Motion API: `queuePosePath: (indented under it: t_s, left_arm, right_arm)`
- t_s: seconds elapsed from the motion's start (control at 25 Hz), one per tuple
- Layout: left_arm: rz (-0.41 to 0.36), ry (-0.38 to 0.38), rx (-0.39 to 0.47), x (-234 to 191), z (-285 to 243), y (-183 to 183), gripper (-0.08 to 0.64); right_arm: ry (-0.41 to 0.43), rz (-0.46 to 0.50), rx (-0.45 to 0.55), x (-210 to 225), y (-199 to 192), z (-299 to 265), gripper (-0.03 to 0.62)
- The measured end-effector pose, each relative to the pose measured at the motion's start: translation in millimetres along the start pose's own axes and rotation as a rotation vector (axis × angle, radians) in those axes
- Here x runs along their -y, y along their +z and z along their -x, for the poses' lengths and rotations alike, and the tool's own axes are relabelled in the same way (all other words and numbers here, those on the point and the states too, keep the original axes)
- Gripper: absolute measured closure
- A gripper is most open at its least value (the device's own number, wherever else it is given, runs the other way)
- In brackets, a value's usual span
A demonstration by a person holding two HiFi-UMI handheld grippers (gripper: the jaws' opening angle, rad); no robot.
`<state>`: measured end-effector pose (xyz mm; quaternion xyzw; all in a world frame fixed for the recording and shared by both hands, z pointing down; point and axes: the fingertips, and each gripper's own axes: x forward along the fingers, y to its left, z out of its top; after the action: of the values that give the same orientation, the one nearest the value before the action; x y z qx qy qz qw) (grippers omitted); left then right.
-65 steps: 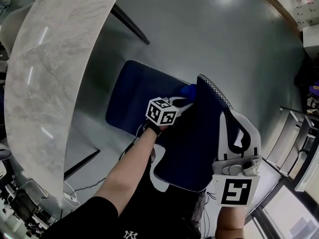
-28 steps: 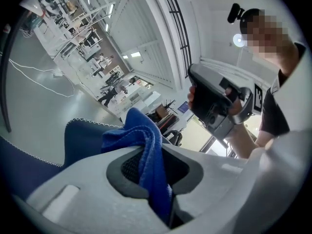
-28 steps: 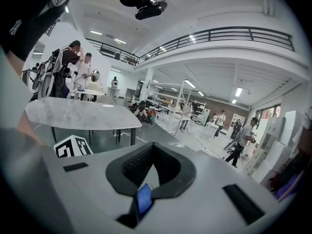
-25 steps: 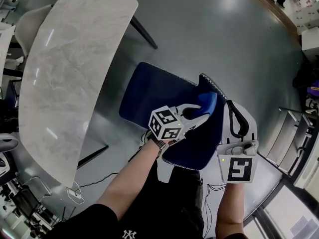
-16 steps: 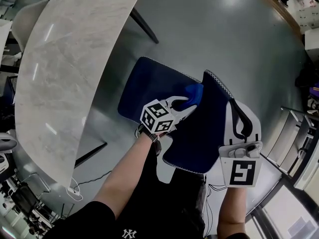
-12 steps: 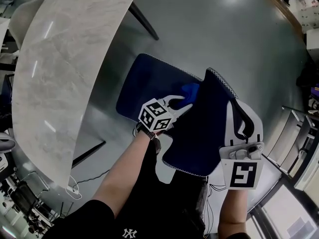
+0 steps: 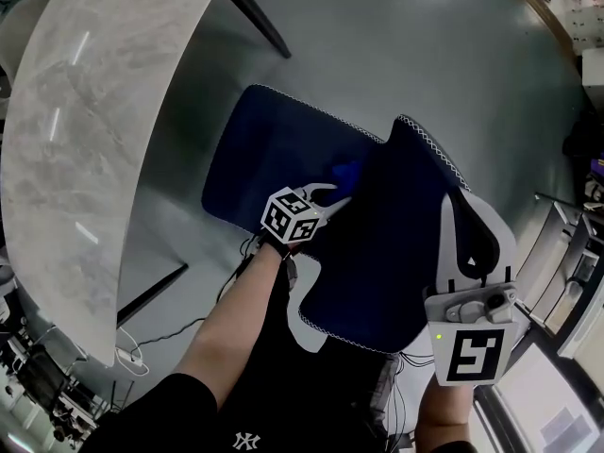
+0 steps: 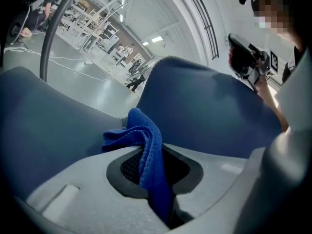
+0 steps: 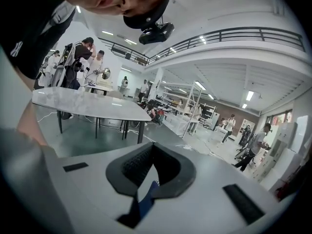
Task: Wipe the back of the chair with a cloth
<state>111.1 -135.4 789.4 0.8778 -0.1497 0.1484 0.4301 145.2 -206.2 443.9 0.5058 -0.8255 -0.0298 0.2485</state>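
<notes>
In the head view the navy chair has its seat (image 7: 269,154) ahead of me and its backrest (image 7: 396,243) nearer, edged with white stitching. My left gripper (image 7: 328,194) is shut on a blue cloth (image 7: 344,172), held low against the front of the backrest where it meets the seat. The left gripper view shows the cloth (image 8: 141,135) bunched between the closed jaws (image 8: 161,199), touching the backrest (image 8: 204,111). My right gripper (image 7: 455,210) is at the backrest's upper edge. In the right gripper view a thin sliver of that navy edge (image 9: 146,194) is pinched between its closed jaws (image 9: 144,199).
A long marble-topped table (image 7: 85,130) curves along the left, with a dark leg (image 7: 253,19) behind the chair. White cables (image 7: 142,357) lie on the grey floor near my feet. Metal shelving (image 7: 566,262) stands to the right. People stand far off in the hall.
My left gripper has carried the cloth from near the top of the backrest down its front face towards the seat. The right gripper has kept its hold on the backrest's edge.
</notes>
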Motion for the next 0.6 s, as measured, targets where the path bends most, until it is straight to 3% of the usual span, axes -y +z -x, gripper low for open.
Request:
queuePosePath:
  t_s: [0.24, 0.6]
  left_arm:
    - [0.044, -0.036, -0.026, 4, -19, -23, 0.502]
    - [0.101, -0.072, 0.024, 29, -26, -10, 0.502]
  right_arm:
    - [0.023, 0.016, 0.002, -4, 1, -3, 0.578]
    - [0.013, 0.016, -0.002, 3, 3, 0, 0.578]
